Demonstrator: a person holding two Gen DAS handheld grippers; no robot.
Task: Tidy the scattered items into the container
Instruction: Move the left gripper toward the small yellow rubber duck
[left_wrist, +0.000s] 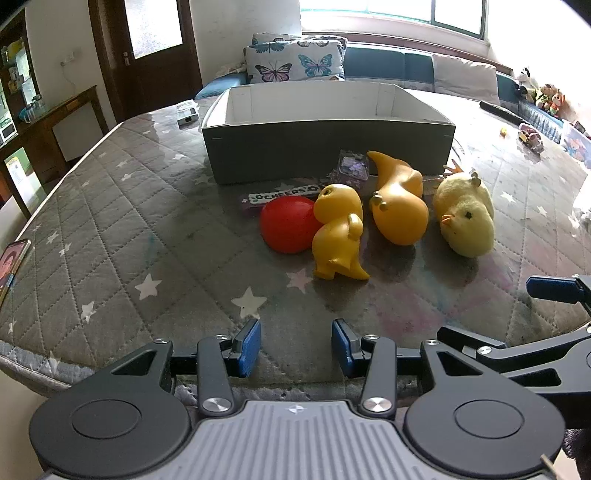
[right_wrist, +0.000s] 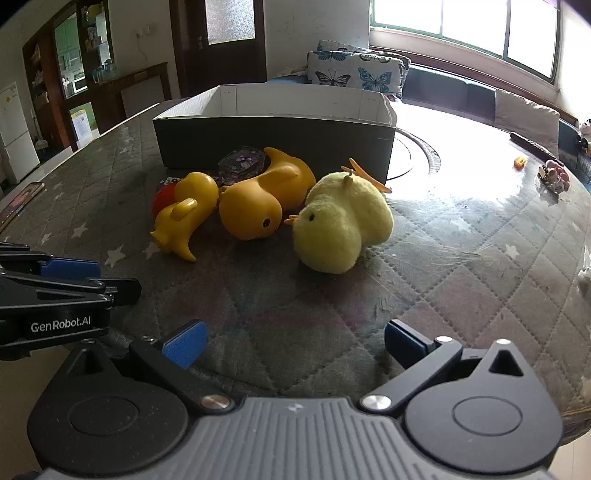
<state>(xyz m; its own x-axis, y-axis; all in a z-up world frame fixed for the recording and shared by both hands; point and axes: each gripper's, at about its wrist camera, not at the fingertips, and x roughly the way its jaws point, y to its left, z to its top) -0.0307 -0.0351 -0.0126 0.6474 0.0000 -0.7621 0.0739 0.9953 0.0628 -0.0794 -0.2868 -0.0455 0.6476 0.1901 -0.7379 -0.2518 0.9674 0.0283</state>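
my left gripper (left_wrist: 295, 345) and right gripper (right_wrist: 295, 343) are both spread, empty. the plush chick (right_wrist: 341, 221) lies near the box (right_wrist: 273, 142); i'd straddle its body squarely before squeezing.

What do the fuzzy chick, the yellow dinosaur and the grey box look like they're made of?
Chick: soft plush, going by its fuzzy, matte pile. Dinosaur: probably moulded plastic or rubber, smooth with a slight sheen. Box: likely cardboard, with thin, flat, matte walls, grey outside and white inside.
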